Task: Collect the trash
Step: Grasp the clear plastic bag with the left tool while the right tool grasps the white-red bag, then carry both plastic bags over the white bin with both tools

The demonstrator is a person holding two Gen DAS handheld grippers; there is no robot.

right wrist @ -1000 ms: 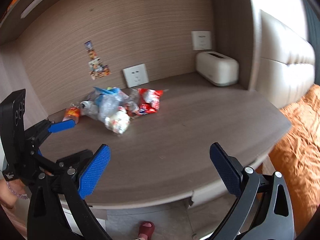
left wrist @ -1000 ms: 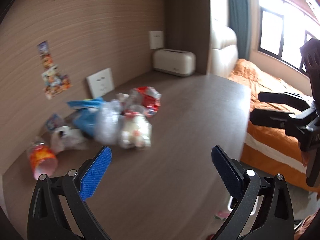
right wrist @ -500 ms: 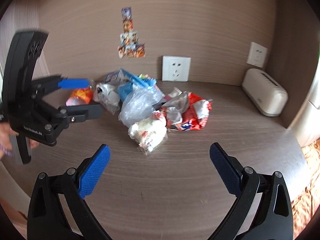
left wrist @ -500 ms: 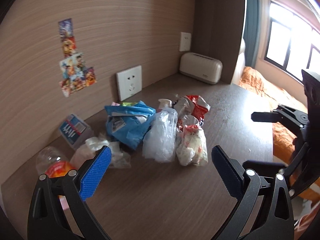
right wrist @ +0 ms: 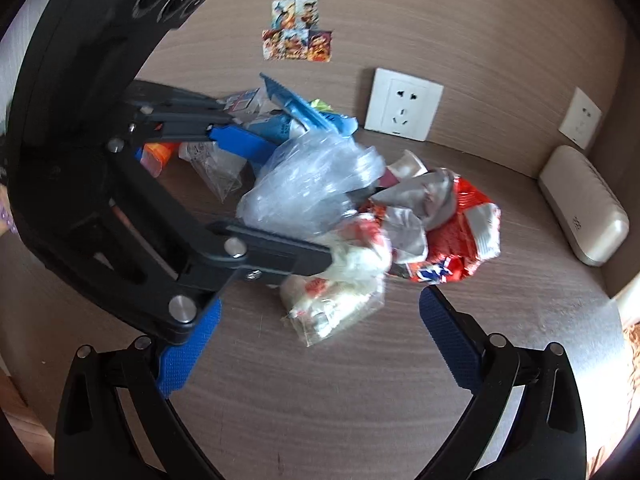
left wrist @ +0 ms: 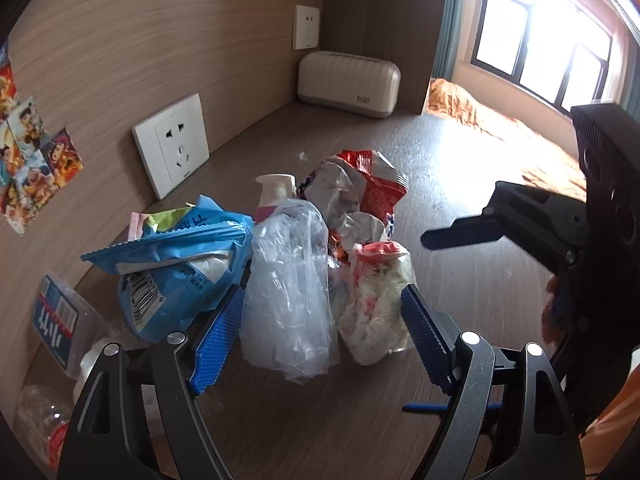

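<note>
Trash pile (left wrist: 320,240) sits on brown desk (left wrist: 460,184) near wall socket (left wrist: 172,144): blue wrapper (left wrist: 176,256), clear plastic bag (left wrist: 288,296), white-red wad (left wrist: 380,296), red snack bag (left wrist: 372,188). Left gripper (left wrist: 320,340): jaws closing, clear bag and wad between pads, not yet pinched. Right gripper (right wrist: 316,344): jaws wide, empty, just short of wad. Cream box (left wrist: 348,84) at back, well apart from pile.
</note>
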